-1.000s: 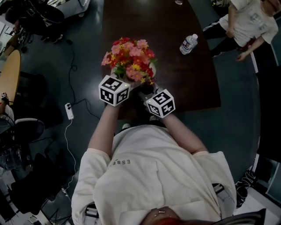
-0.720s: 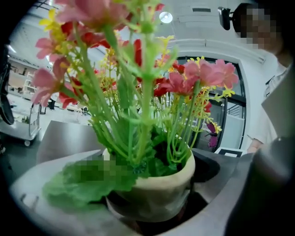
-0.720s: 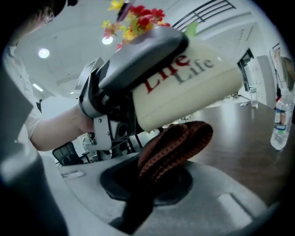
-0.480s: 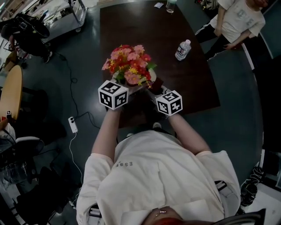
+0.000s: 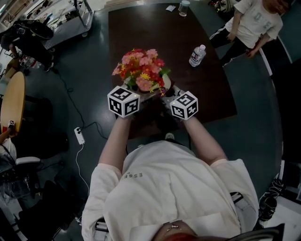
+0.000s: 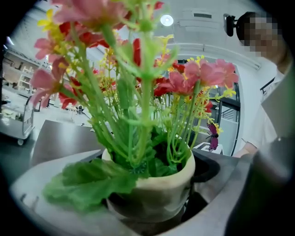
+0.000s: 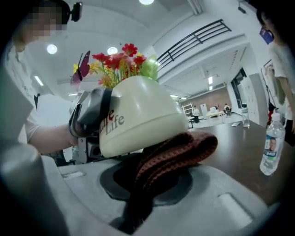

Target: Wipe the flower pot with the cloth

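A cream flower pot of pink, red and yellow artificial flowers is held up over the near edge of the dark table. My left gripper is shut on the pot, and one of its dark pads presses on the pot's wall. In the right gripper view the pot shows its "Life" print. My right gripper is shut on a brown knitted cloth, which presses against the pot's lower wall. In the head view the flowers hide the pot, and both marker cubes sit just below them.
A water bottle stands on the table to the right, and a cup stands at its far edge. A person stands beyond the table's right corner. A power strip with cable lies on the floor at left.
My right gripper with the cloth has shifted right and a little farther out along the pot. My left gripper keeps its hold on the pot, which has barely moved.
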`<state>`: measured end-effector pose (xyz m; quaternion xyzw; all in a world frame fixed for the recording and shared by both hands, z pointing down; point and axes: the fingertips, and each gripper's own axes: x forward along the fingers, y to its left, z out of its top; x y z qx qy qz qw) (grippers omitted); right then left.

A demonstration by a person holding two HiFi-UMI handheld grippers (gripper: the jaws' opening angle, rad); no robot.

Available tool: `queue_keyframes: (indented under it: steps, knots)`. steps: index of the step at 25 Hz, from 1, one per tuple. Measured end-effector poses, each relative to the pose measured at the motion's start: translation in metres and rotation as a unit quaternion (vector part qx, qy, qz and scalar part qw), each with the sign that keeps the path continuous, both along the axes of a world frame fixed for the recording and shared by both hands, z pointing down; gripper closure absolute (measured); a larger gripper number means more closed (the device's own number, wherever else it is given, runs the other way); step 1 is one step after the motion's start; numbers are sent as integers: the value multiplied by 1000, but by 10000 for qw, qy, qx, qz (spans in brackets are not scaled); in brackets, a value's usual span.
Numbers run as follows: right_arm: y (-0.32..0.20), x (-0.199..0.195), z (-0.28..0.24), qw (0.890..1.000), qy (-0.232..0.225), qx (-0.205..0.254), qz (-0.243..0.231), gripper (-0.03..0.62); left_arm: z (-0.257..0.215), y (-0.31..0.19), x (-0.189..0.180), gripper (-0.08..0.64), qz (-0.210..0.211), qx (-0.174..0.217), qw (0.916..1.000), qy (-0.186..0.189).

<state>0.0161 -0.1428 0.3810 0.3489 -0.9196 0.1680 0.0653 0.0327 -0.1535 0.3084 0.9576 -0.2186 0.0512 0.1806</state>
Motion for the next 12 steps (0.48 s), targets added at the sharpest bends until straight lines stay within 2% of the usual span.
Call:
queue_keyframes:
  steps: [4,8,10,12]
  knots:
    - [8,-23,3,9994,26,32,-337,548,-1,1,0,-2,35,28,10000,38]
    - [23,-50,11,9968,-138,-246,-746,548,1,-1,-5,-2,41,46,10000,73]
    - [33,-62,20,9942,-36,-372,-1005,548,1,-4,-11,0,55,88,9998,156]
    - [35,-60,34,9941,155,-512,-948,548,3,-5,-16,2,92,107,9996,225]
